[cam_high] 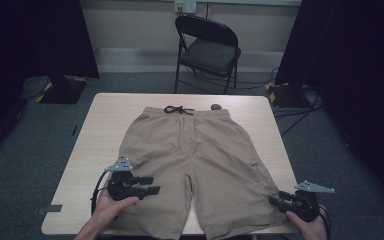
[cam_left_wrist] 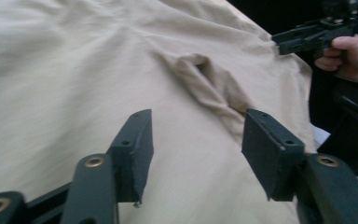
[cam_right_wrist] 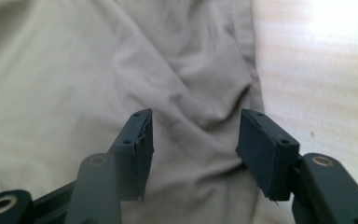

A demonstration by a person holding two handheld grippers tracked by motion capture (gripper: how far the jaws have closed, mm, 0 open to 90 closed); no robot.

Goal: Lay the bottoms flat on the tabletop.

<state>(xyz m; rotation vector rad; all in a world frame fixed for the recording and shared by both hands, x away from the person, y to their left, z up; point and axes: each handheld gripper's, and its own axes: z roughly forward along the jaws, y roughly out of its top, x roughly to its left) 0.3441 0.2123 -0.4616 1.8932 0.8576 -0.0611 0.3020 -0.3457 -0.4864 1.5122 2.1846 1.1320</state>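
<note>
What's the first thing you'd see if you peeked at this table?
A big pair of tan shorts lies spread flat across the middle of the wooden table, waistband at the far end. A left gripper and a right gripper, both open, hover at the leg hems. A black folding chair stands behind.

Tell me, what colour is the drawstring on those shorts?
Black. The drawstring is tied at the waistband of the tan shorts, seen best in the high view.

The pale wooden tabletop (cam_high: 100,125) carries beige fabric shorts (cam_high: 195,160) spread flat, waistband at the far edge. A small dark round object (cam_high: 215,106) lies just beside the waistband.
</note>
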